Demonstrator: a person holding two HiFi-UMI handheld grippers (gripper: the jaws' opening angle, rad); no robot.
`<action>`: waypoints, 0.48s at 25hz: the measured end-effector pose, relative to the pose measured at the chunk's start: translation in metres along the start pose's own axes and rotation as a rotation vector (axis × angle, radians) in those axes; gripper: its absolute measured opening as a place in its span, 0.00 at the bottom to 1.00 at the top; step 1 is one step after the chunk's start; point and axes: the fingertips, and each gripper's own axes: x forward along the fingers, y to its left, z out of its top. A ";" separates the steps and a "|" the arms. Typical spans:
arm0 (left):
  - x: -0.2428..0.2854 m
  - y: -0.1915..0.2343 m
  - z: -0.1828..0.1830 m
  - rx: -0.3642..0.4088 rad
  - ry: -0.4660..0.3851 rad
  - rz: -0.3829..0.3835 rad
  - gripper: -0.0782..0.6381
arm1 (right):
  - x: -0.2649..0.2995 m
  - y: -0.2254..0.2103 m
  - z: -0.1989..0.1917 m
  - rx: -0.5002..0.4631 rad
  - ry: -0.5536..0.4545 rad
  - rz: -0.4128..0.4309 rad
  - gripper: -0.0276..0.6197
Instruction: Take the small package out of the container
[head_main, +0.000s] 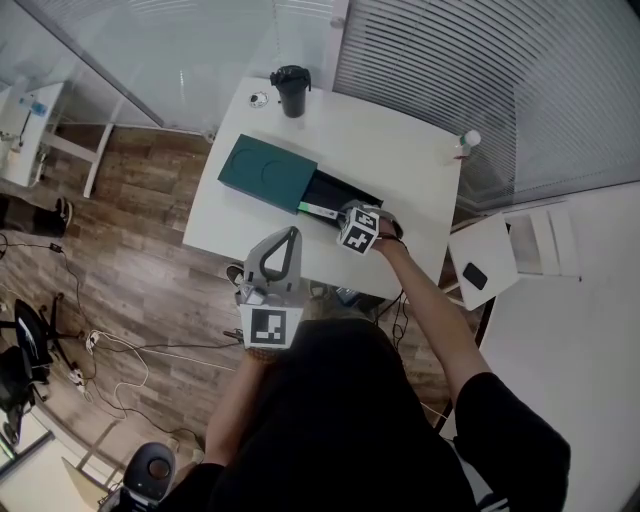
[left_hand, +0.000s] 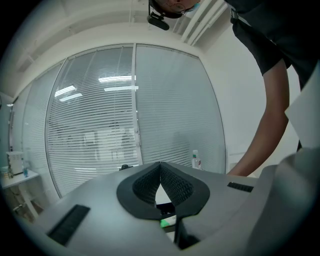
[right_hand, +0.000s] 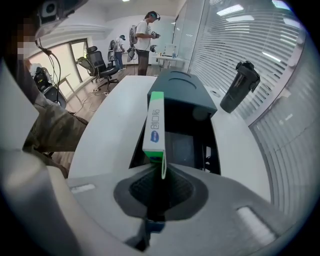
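A dark green container (head_main: 266, 171) lies on the white table (head_main: 400, 150), its black inner tray (head_main: 350, 193) slid out toward me. My right gripper (head_main: 337, 214) points steeply down over the tray's open end. It is shut on the small green-and-white package (right_hand: 154, 125), pinching its near end, and the package sticks up out of the tray (right_hand: 184, 147) toward the lid (right_hand: 180, 90). My left gripper (head_main: 289, 234) hangs off the table's front edge, level and shut, with nothing between its pads (left_hand: 167, 182).
A black cup (head_main: 291, 90) stands at the table's far edge beside a small round object (head_main: 258, 99). At the right corner is a small bottle (head_main: 466, 142). A white side table carrying a black phone (head_main: 475, 276) sits to the right. People (right_hand: 145, 35) and office chairs are behind.
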 end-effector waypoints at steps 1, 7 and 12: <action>0.001 0.000 0.000 0.000 0.003 -0.002 0.11 | -0.001 0.000 0.000 0.004 -0.003 -0.004 0.06; 0.006 -0.004 0.000 -0.005 0.005 -0.018 0.11 | -0.007 0.003 0.000 0.043 -0.024 0.002 0.06; 0.011 -0.011 0.000 0.000 0.002 -0.038 0.11 | -0.011 0.006 -0.002 0.141 -0.047 0.054 0.05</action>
